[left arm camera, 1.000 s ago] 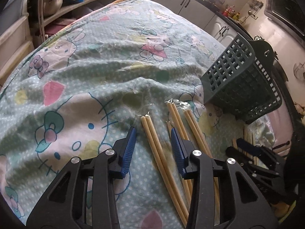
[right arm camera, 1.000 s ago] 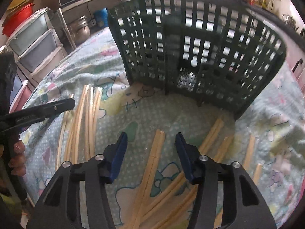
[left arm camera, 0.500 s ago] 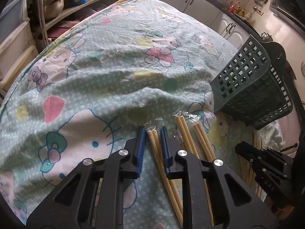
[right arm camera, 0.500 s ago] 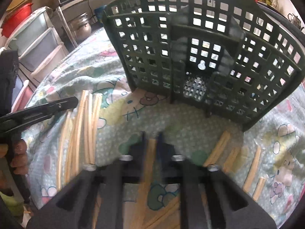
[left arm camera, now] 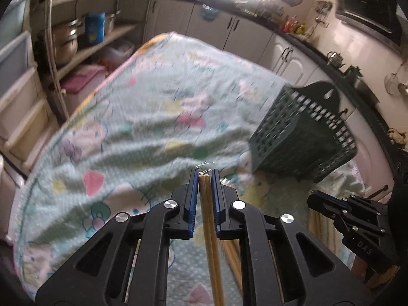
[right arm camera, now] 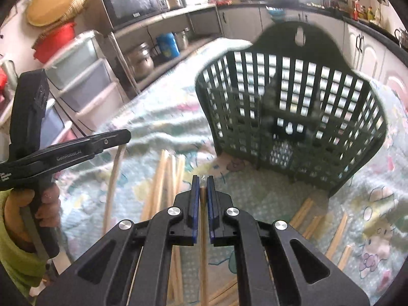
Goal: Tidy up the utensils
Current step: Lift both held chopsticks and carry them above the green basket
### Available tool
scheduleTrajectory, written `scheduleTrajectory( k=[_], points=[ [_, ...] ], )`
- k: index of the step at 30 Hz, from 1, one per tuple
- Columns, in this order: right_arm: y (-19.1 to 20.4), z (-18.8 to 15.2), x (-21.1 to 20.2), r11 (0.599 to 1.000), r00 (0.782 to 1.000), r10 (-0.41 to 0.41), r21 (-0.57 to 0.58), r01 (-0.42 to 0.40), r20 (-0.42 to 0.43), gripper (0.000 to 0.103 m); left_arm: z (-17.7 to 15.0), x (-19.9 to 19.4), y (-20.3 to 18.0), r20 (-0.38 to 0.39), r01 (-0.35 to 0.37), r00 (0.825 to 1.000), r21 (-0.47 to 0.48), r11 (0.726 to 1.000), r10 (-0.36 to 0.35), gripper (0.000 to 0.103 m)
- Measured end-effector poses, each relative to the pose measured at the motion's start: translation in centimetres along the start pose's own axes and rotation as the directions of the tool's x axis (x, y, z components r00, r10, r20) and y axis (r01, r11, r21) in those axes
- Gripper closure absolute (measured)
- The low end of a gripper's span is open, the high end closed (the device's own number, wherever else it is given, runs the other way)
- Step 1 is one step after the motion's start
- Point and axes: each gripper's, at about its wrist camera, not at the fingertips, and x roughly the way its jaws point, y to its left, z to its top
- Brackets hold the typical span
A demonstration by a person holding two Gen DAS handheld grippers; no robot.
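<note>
My left gripper [left arm camera: 204, 176] has its blue pads pressed on a wrapped pair of wooden chopsticks [left arm camera: 210, 242], jaws still closing tight, lifted above the cartoon-print cloth [left arm camera: 132, 137]. My right gripper [right arm camera: 203, 181] is shut on another pair of chopsticks [right arm camera: 203, 250], also raised. The dark green slotted basket [right arm camera: 293, 107] stands just beyond it, its open top facing me. In the right wrist view the left gripper [right arm camera: 122, 136] is at the left, a pale stick [right arm camera: 114, 178] hanging from it. Several loose chopsticks [right arm camera: 163, 176] lie on the cloth.
More chopsticks [right arm camera: 306, 211] lie right of the basket's front corner. A hand [right arm camera: 46, 204] grips the left tool. Shelves with pots [left arm camera: 66, 43] and plastic drawers [right arm camera: 84, 81] stand left of the table; kitchen cabinets [left arm camera: 242, 33] line the back.
Both grippers went from open to shut on a pair of chopsticks each. Both then rose off the cloth, so the table and basket look farther away.
</note>
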Motion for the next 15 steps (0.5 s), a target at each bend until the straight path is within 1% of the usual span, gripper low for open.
scheduleTrajectory(
  k=[4,8,12,15],
  points=[
    [-0.1,0.7,-2.8,1.0,0.996,0.017,0.001,-0.017,0.087,0.097,1.4,-2.0,-1.7,0.06,0.016,0.998,0.043,0.999,-0.019,0.099],
    [-0.2,1.6,-5.6,0.999,0.985,0.031,0.005,-0.033,0.168,0.097,2.6,-4.1,-3.7,0.109,0.045,0.993,0.078,0.996,-0.054,0.1],
    [-0.5,2.5,-8.5,0.999,0.965,0.04,0.006,-0.043,0.258,0.097,4.1,-6.1,-5.6,0.163,0.075,0.982,0.111,0.991,-0.092,0.101],
    [-1.0,3.0,-10.9,0.999,0.946,0.042,0.006,-0.047,0.323,0.097,5.1,-7.5,-7.0,0.197,0.093,0.973,0.136,0.986,-0.119,0.102]
  ],
)
